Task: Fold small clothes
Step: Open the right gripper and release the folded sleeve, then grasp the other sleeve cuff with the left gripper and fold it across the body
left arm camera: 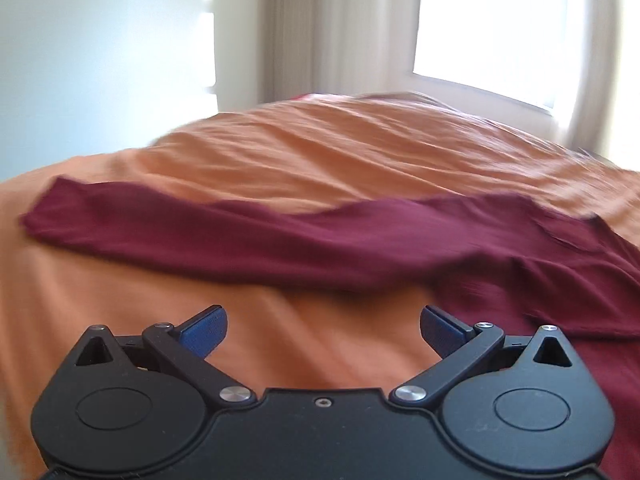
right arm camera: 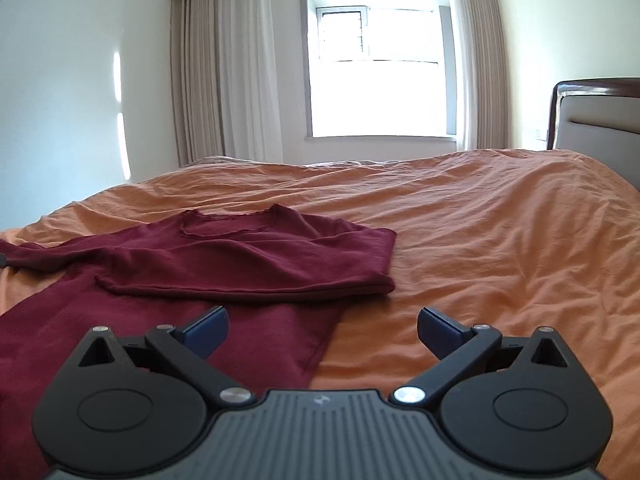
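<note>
My left gripper (left arm camera: 323, 330) hangs low over the orange bedspread (left arm camera: 320, 152), its blue-padded fingers spread wide with nothing between them. My right gripper (right arm camera: 322, 330) is spread just as wide and empty, its left finger over the hem area of the maroon shirt (right arm camera: 224, 256). The shirt lies flat on the bedspread just ahead, one sleeve folded across the chest below the neckline, the other sleeve (left arm camera: 192, 224) stretched out sideways. Beyond the bed stand pale curtains (right arm camera: 224, 68), a bright window (right arm camera: 380, 60), and a headboard (right arm camera: 596, 116) at right.
</note>
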The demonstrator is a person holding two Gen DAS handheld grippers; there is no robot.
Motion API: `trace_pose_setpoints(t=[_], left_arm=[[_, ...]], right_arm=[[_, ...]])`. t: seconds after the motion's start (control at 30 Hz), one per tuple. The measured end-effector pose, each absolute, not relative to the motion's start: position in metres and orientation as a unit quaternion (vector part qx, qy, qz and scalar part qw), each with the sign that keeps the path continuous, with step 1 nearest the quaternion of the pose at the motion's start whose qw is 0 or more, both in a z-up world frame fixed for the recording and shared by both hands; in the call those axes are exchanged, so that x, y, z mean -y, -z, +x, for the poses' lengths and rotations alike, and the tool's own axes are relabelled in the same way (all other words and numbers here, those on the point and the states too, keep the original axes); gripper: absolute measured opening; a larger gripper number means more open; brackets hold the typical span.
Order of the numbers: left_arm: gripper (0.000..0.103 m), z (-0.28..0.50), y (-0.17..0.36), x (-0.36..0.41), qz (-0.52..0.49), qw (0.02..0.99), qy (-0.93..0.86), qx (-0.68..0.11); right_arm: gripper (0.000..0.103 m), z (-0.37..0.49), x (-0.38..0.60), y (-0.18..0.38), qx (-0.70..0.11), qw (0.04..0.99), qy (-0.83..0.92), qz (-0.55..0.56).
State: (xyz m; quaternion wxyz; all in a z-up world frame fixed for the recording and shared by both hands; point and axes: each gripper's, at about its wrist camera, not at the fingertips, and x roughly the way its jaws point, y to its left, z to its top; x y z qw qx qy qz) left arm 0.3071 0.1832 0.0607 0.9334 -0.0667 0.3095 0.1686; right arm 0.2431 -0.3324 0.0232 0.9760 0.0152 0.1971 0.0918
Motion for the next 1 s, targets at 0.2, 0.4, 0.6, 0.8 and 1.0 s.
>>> trace_pose_setpoints(t=[0.2,0.4,0.6,0.8,1.0], left_arm=[[0.103,0.283,-0.071,-0.276,-0.102,0.91,-0.281,-0.286],[0.102,0.276,-0.076,-0.343,-0.157,0.887,-0.351,-0.257],[0.088,0.271,-0.081,-0.356,-0.184,0.885,-0.372,-0.213],[0.052,0.271,-0.084,-0.362,-0.199,0.876,-0.401,-0.179],[0.007,0.273,-0.094,-0.362,-0.186,0.889,-0.382,-0.169]], right_arm=[[0.103,0.228,0.292,-0.019,-0.209,0.97,-0.127,-0.013],[0.103,0.222,0.267,-0.017,-0.218,0.966,-0.131,-0.041],[0.103,0.22,0.258,-0.02,-0.214,0.967,-0.133,-0.042],[0.103,0.22,0.255,-0.02,-0.213,0.967,-0.134,-0.05],[0.103,0.22,0.263,-0.017,-0.211,0.968,-0.128,-0.038]])
